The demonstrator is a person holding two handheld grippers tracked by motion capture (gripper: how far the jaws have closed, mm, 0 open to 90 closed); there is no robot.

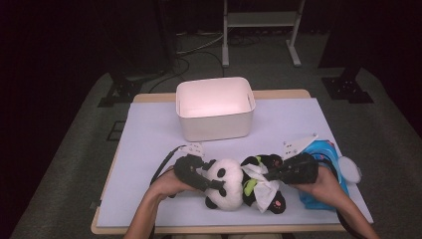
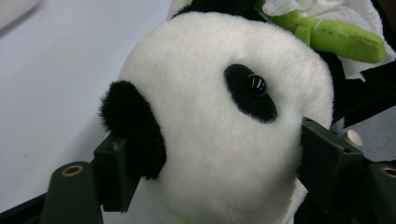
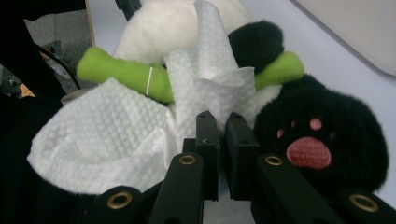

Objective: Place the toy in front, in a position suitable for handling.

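You're looking at a wooden-edged table [image 1: 278, 93] covered by a pale lavender sheet [image 1: 149, 149], standing on grey carpeted floor [image 1: 69, 149]. Behind it, the room falls off into darkness. A white metal frame stand [image 1: 261, 20] rises at the far side, with black cables [image 1: 199, 47] running across the floor beside it. Dark equipment feet [image 1: 348, 87] rest on the carpet at both back corners.

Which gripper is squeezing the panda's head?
The left gripper: its jaws sit on either side of the panda and hold its white head. The right gripper is pinching the white cloth.
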